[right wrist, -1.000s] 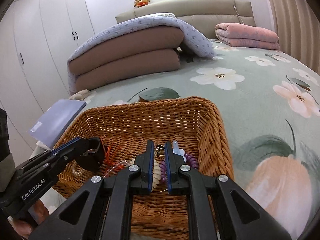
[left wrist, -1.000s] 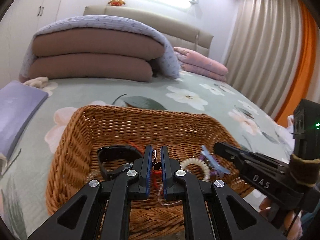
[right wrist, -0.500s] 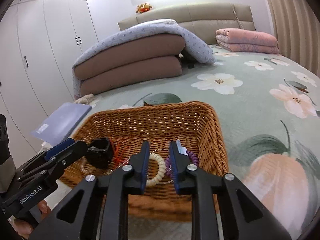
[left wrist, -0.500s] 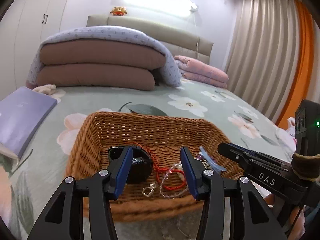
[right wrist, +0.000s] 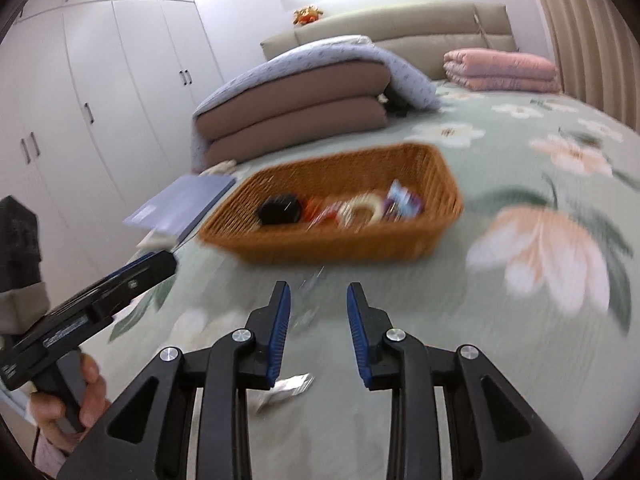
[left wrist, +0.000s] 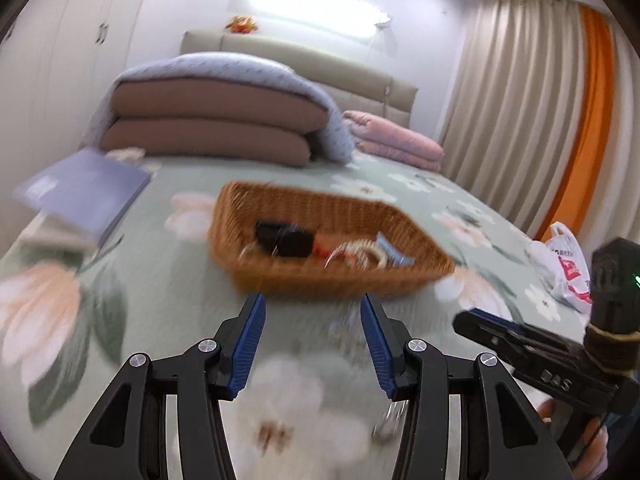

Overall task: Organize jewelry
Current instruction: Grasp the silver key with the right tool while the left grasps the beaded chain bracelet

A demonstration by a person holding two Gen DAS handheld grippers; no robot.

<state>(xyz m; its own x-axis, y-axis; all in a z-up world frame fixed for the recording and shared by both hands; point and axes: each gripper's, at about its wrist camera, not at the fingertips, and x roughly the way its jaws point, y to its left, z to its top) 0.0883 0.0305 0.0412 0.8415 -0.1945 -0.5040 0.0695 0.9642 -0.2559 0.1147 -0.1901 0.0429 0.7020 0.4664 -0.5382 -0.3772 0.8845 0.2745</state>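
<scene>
A wicker basket (left wrist: 320,276) sits on the floral bedspread. It holds a black watch (left wrist: 284,236), a red cord (left wrist: 320,246), a cream beaded bracelet (left wrist: 360,250) and a blue clip (left wrist: 394,254). My left gripper (left wrist: 312,300) is open just short of the basket's near wall, with nothing between its pads. My right gripper (right wrist: 319,290) is also back from the basket (right wrist: 340,248). Its jaws are opening and empty. The watch (right wrist: 278,210) and bracelet (right wrist: 362,208) lie inside. A small clear packet (right wrist: 286,390) and a blurred glinting bit (right wrist: 310,286) lie on the bed.
A purple book (left wrist: 88,196) lies left of the basket. Folded brown quilts (left wrist: 208,132) and a pink blanket (left wrist: 396,140) sit behind it. A white plastic bag (left wrist: 564,264) rests at the right edge. White wardrobes (right wrist: 100,100) line the left wall.
Both grippers were shut inside the basket over the jewelry. Both have since opened and drawn back out of it, leaving the pieces in the basket.
</scene>
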